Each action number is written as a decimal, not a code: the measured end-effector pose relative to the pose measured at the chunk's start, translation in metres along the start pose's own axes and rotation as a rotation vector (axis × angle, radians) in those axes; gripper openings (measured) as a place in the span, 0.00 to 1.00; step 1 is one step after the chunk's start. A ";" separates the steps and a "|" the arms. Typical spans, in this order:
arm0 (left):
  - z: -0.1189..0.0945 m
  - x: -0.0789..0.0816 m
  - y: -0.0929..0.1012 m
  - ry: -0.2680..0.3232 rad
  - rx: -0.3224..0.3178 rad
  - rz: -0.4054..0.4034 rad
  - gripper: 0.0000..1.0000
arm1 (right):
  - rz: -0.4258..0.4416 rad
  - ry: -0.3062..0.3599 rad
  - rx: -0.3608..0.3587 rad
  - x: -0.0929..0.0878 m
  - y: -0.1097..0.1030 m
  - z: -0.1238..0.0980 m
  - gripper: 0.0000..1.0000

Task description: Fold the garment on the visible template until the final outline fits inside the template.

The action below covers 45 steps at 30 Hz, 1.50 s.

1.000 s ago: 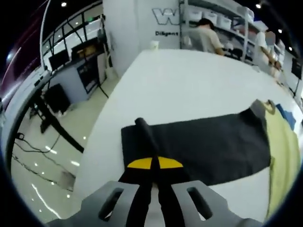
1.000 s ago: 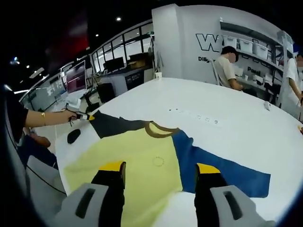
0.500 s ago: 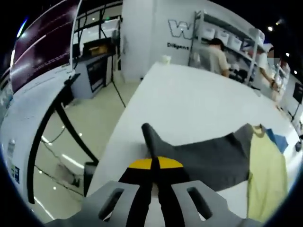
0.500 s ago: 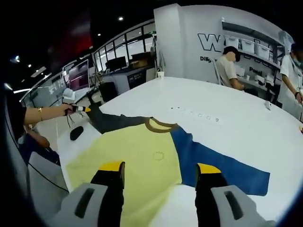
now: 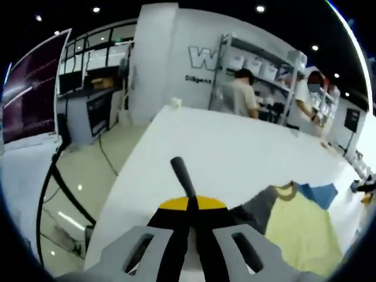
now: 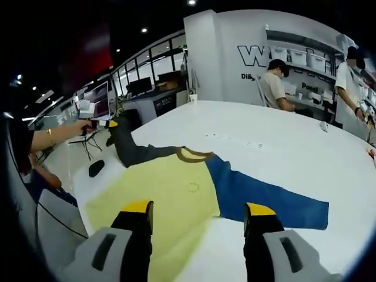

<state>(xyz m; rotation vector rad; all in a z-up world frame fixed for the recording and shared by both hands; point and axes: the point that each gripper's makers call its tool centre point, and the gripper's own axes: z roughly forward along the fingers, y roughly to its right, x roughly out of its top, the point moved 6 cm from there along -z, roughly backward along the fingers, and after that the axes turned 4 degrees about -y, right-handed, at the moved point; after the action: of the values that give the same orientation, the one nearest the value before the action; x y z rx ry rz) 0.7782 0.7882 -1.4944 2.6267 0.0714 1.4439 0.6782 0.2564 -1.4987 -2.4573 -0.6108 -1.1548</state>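
Fingers of left gripper (image 5: 188,207) clamped on grey sleeve (image 5: 183,174), raised off table (image 5: 223,147) since a second ago.
Fold begun; garment (image 6: 170,194) just beyond spread, empty fingers of right gripper (image 6: 200,220); template not discernible.

A broad white table (image 6: 282,150) carries the spread yellow, blue and grey garment (image 6: 176,194).
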 end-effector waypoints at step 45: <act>0.085 -0.093 0.283 -0.220 -0.592 0.303 0.00 | 0.174 -0.011 -0.163 -0.079 0.016 -0.077 0.56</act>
<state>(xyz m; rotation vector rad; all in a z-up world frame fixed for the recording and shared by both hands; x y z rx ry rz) 0.7921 0.4895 -1.5754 2.3264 -0.6916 1.0183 0.5924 0.1871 -1.5166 -2.5936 -0.3087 -1.1625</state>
